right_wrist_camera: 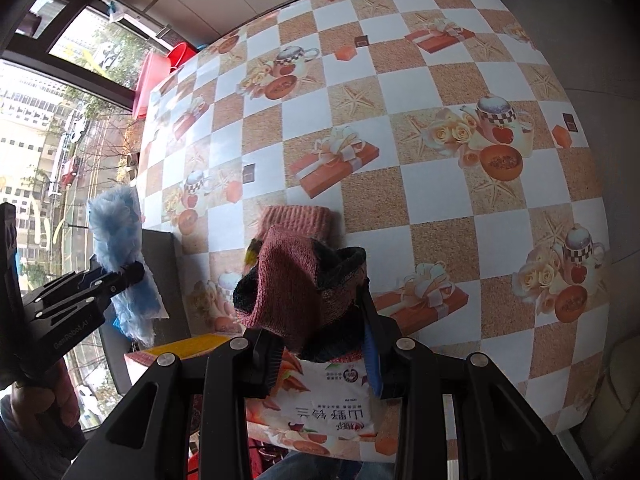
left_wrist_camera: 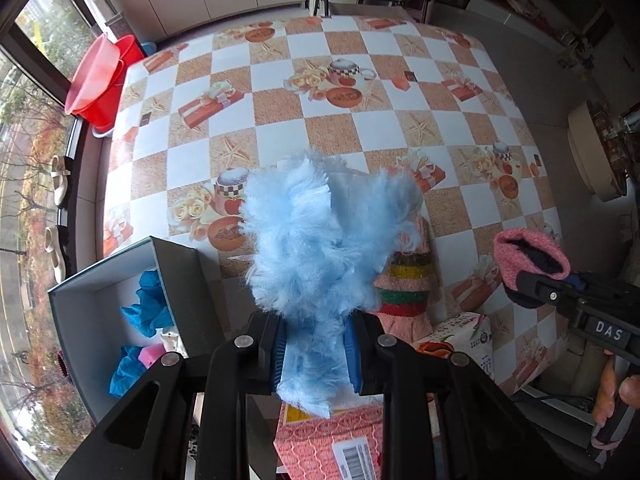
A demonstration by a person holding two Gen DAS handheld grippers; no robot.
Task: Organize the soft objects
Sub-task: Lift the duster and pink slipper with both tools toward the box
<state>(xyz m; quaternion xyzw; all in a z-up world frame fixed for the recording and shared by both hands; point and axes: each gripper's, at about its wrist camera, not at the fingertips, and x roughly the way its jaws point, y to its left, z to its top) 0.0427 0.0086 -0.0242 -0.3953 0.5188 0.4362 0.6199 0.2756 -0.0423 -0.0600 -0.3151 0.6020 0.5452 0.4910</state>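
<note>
Left wrist view: left gripper (left_wrist_camera: pixel 316 356) clamps fluffy blue cloth (left_wrist_camera: pixel 316 240); right gripper (right_wrist_camera: pixel 320 356) pinches pink knit sock (right_wrist_camera: pixel 296 280).

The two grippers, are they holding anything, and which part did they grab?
Yes, both. The left gripper pinches the fluffy blue cloth near its lower end. The right gripper clamps the pink knitted sock by one bunched edge.
</note>
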